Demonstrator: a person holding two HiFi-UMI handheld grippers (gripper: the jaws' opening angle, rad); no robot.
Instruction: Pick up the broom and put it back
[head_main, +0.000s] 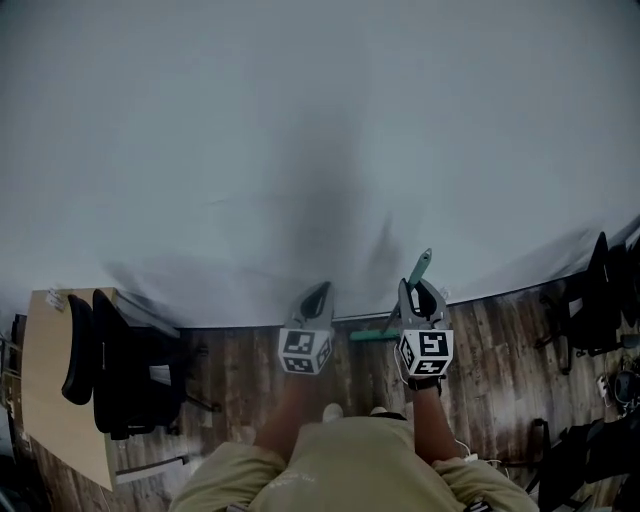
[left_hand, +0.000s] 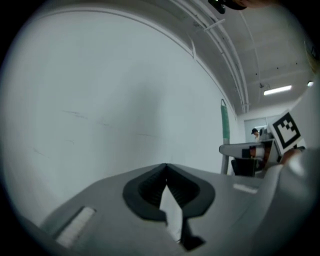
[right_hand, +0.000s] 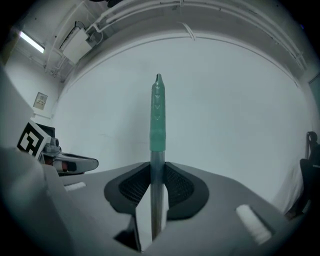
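Two tools, left tool (head_main: 318, 292) and right tool (head_main: 422, 292), one broom (right_hand: 158, 115), one wooden desk (head_main: 45, 400), one person (head_main: 350, 465).

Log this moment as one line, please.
right gripper: shut on broom handle | left gripper: shut, empty | ahead: white wall

**Plank floor, one surface, chairs on either side**

The dark wood-plank floor (head_main: 500, 340) ran along the foot of a pale wall (head_main: 300, 120). A light wooden surface (head_main: 45, 390) stood on it at the left edge. A black office chair (head_main: 110, 370) stood just beside the surface, on its right. More black chairs (head_main: 585, 300) stood well apart from the surface, across the floor at the far right. Below those chairs, equally far from the surface, dark shapes (head_main: 590, 460) lay on the planks, too dim to identify.
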